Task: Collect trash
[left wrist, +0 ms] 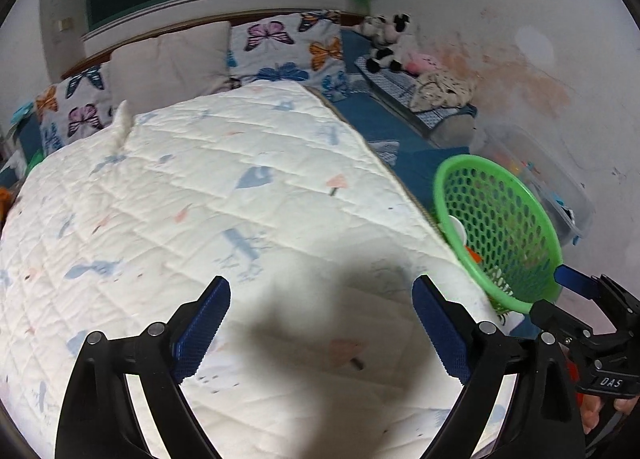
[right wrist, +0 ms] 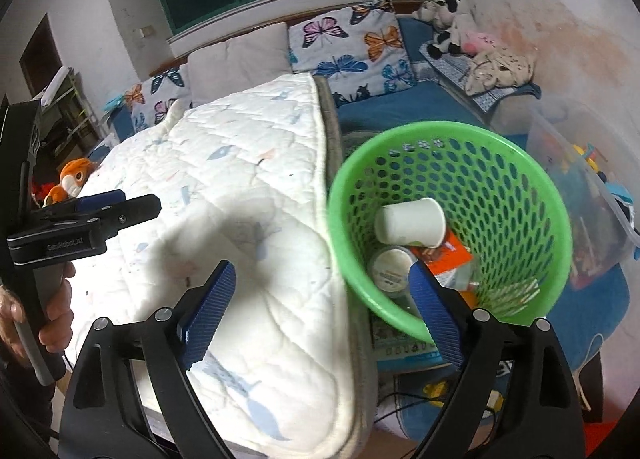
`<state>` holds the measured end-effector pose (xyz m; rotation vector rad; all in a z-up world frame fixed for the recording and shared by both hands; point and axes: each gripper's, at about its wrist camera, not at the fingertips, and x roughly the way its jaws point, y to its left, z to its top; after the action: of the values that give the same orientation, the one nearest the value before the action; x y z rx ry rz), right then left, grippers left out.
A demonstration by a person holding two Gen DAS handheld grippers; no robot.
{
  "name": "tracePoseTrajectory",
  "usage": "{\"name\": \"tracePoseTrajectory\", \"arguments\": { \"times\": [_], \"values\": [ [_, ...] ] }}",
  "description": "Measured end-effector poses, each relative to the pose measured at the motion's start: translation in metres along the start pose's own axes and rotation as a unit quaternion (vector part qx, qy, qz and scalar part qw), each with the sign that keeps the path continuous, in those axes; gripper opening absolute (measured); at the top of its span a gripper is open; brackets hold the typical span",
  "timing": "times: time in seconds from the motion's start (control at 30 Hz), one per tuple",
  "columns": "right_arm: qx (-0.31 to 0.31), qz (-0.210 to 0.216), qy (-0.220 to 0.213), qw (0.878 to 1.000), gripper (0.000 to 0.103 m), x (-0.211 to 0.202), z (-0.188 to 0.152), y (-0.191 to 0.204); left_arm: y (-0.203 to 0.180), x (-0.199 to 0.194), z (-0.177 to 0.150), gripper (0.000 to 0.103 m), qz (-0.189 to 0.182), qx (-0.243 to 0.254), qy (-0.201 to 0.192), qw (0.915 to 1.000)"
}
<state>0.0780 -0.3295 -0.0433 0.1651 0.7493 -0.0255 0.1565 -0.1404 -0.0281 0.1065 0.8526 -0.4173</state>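
A green mesh basket (right wrist: pixel 452 139) stands beside the bed's right edge; it also shows in the left wrist view (left wrist: pixel 496 227). Inside lie a white paper cup (right wrist: pixel 410 225), a round white lid (right wrist: pixel 390 265) and an orange wrapper (right wrist: pixel 450 253). My right gripper (right wrist: pixel 322 277) is open and empty, hovering over the quilt's edge and the basket's near rim. My left gripper (left wrist: pixel 320 291) is open and empty above the white quilt (left wrist: pixel 200 199). It also appears at the left of the right wrist view (right wrist: pixel 100 203).
Butterfly pillows (left wrist: pixel 288 47) and a plain pillow (left wrist: pixel 172 63) lie at the headboard. Plush toys (left wrist: pixel 384 39) and clothes (left wrist: pixel 440 91) sit by the wall. A clear storage bin (right wrist: pixel 580 195) stands right of the basket. An orange plush (right wrist: pixel 74 179) lies at the bed's left.
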Motion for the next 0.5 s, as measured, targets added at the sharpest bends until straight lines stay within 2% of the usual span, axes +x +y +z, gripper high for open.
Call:
{"name": "tracePoseTrajectory", "arguments": {
  "times": [0.5],
  "values": [
    [-0.02, 0.015, 0.001, 1.0, 0.093, 0.006, -0.001, 0.037, 0.046, -0.029, -0.024, 0.089, 0.065, -0.031, -0.029, 0.997]
  ]
}}
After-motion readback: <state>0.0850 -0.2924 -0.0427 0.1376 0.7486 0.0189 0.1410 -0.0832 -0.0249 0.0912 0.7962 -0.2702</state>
